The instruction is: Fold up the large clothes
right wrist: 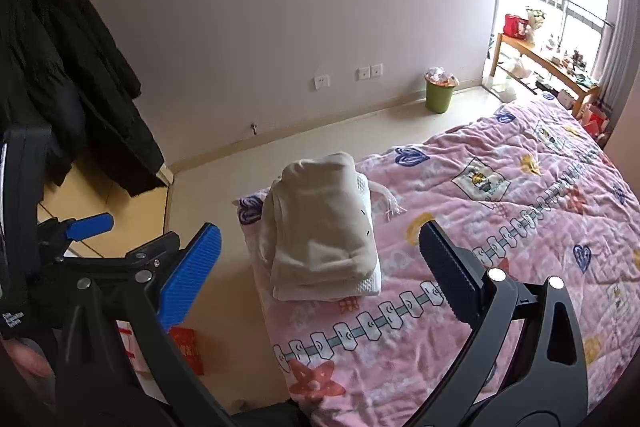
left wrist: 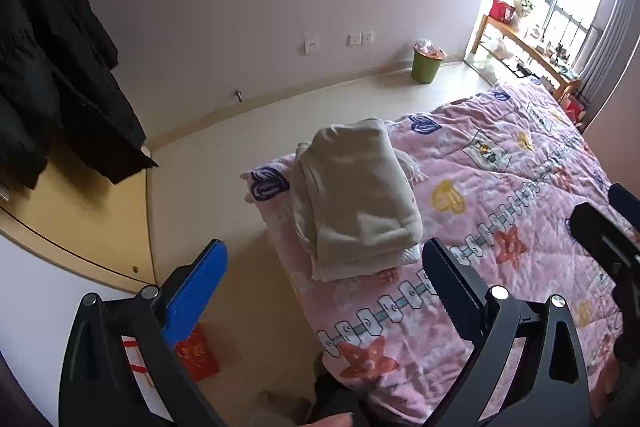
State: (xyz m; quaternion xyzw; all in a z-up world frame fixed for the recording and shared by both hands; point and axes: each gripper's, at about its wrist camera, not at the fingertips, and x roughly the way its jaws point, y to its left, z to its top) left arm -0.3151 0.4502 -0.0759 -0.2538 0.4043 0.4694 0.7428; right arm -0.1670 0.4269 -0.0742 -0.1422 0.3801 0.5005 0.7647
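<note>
Hovering wide and empty, the left hand-held gripper [left wrist: 324,267] and right hand-held gripper [right wrist: 320,259] are held above the bed [right wrist: 500,247]. Beyond, the folded garment [left wrist: 352,199] is seen stacked at the bed's corner. Folding is judged done; another piece would be needed next.

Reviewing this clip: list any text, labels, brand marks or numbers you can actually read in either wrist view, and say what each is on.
Nothing can be read with certainty.
Red packet on the floor: gold characters, too blurred to read.
Quilt patch with a bee: small lettering, unreadable.
White print on the black device at the left edge of the right wrist view: too small to read.
Wall sockets: no marks legible.
</note>
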